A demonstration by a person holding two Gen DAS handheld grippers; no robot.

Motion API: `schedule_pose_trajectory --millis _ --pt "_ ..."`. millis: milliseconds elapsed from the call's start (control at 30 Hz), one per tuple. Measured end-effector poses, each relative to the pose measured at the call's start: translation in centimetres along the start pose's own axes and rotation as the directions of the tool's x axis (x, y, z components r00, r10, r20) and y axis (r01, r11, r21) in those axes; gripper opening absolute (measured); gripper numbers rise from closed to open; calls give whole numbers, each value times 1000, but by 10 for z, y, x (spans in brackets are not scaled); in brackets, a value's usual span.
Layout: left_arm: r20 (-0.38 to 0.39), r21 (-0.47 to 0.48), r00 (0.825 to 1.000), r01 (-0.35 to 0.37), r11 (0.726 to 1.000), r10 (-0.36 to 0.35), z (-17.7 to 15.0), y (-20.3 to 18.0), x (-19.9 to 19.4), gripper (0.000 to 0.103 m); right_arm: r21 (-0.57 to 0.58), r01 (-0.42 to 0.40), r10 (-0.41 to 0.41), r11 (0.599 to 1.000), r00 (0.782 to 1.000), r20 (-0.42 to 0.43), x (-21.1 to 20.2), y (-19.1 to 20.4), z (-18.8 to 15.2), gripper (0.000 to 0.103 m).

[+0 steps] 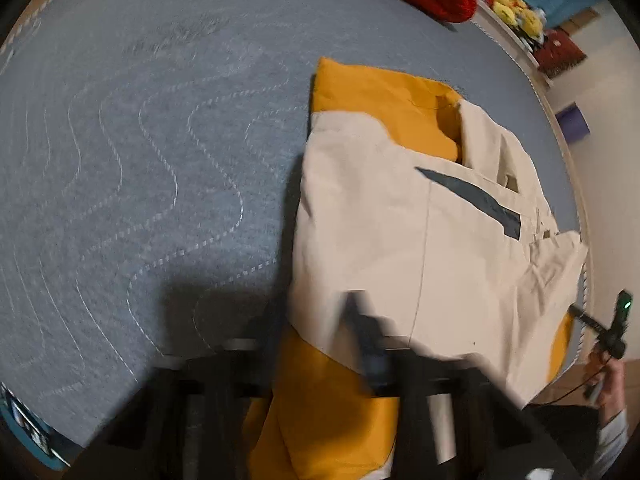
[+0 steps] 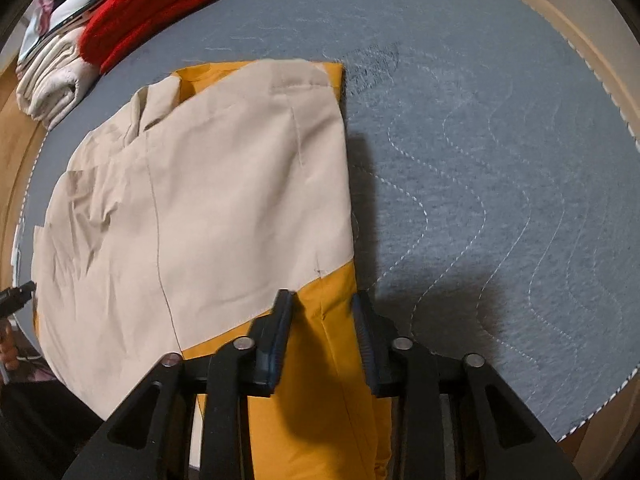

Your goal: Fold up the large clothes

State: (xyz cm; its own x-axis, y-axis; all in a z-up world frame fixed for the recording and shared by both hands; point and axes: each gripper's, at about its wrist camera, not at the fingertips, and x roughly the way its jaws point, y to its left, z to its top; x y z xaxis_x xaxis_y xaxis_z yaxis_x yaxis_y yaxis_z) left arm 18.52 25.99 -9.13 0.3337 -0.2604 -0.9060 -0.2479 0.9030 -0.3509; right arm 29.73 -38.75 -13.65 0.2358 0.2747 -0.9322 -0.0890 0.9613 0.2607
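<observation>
Mustard fabric of the jacket (image 2: 224, 200) ran between the right gripper (image 2: 322, 304)'s parted fingers; the left gripper (image 1: 360, 320) was blurred, state unclear. Garment lay on the grey quilt (image 2: 500, 160), mid-fold; next probably clamping that near edge.

Open room: the grey quilted surface (image 2: 500, 168) lay bare on the jacket's free side, with wide passage for a hand-held gripper.
Main obstacle: the beige and yellow jacket (image 2: 208, 200) covered the near middle of the surface.
Far edge: a folded red garment (image 2: 148, 4) and rolled white towels (image 2: 52, 84) blocked the corner beyond the jacket.
Gap: a grey strip separated jacket from red garment.
</observation>
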Motion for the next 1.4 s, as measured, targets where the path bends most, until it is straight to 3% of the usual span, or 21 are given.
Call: schedule_pose_trajectory --millis 67,133,233,300,367,467,533,567,633,700,733,800,900,967,1033,1100,1167,1267,1333,1400 --pt "87 4 996 35 999 -35 3 -2 -20 1 -10 -20 20 1000 999 41 -12 2 0 7" --pt "240 11 966 96 995 -96 7 -4 -55 1 14 -64 62 998 992 114 -33 0 1 4" --pt "345 3 934 101 995 -96 10 -5 -76 1 62 -124 102 990 954 281 -73 -7 3 3" --pt "345 -15 938 54 998 -45 15 -5 -71 1 69 -135 100 988 923 371 -88 -8 7 3" --pt "319 -48 948 24 999 -8 20 -2 -61 1 71 -89 54 993 919 391 -87 -5 14 3" --pt "243 -86 969 -19 996 39 29 0 -42 1 79 -29 2 996 945 326 -61 0 29 3" --pt "227 -101 970 -62 993 83 34 -1 -36 1 81 29 -49 996 966 254 -43 1 36 3" --pt "255 -96 963 -67 993 90 37 -4 -41 1 88 45 -64 995 971 229 -37 1 40 3" --pt "376 -43 924 -54 998 66 42 -19 -61 1 109 43 -70 993 965 254 -37 6 50 3" --pt "439 -13 896 -69 998 68 48 -27 -69 1 116 45 -83 992 934 347 -52 15 57 3" --pt "448 -18 890 -78 997 78 52 -27 -68 1 123 49 -92 991 920 380 -58 17 58 3" --pt "448 -48 890 -75 996 89 61 -22 -62 1 145 60 -119 988 887 446 -67 22 62 3" --pt "428 -78 897 -87 993 112 75 -19 -43 1 161 72 -141 984 868 476 -67 29 71 3" --pt "372 -80 919 -110 991 132 85 -16 -19 1 154 99 -157 983 888 432 -48 33 83 3" --pt "261 -67 952 -148 987 160 90 -10 13 1 149 146 -190 978 920 343 -23 34 90 3" --pt "159 -51 968 -186 981 192 89 -4 40 2 149 177 -208 973 951 229 12 29 94 3" --pt "140 -38 969 -200 979 204 91 -3 49 2 150 177 -201 973 965 170 30 24 95 3" --pt "200 -56 959 -193 980 200 99 -4 40 2 145 197 -217 970 966 143 40 25 100 3" --pt "230 -67 954 -182 981 193 103 -3 36 1 173 190 -218 967 962 166 34 26 104 3" --pt "205 -63 959 -186 981 195 104 -2 42 1 197 158 -204 968 949 242 21 28 106 3"
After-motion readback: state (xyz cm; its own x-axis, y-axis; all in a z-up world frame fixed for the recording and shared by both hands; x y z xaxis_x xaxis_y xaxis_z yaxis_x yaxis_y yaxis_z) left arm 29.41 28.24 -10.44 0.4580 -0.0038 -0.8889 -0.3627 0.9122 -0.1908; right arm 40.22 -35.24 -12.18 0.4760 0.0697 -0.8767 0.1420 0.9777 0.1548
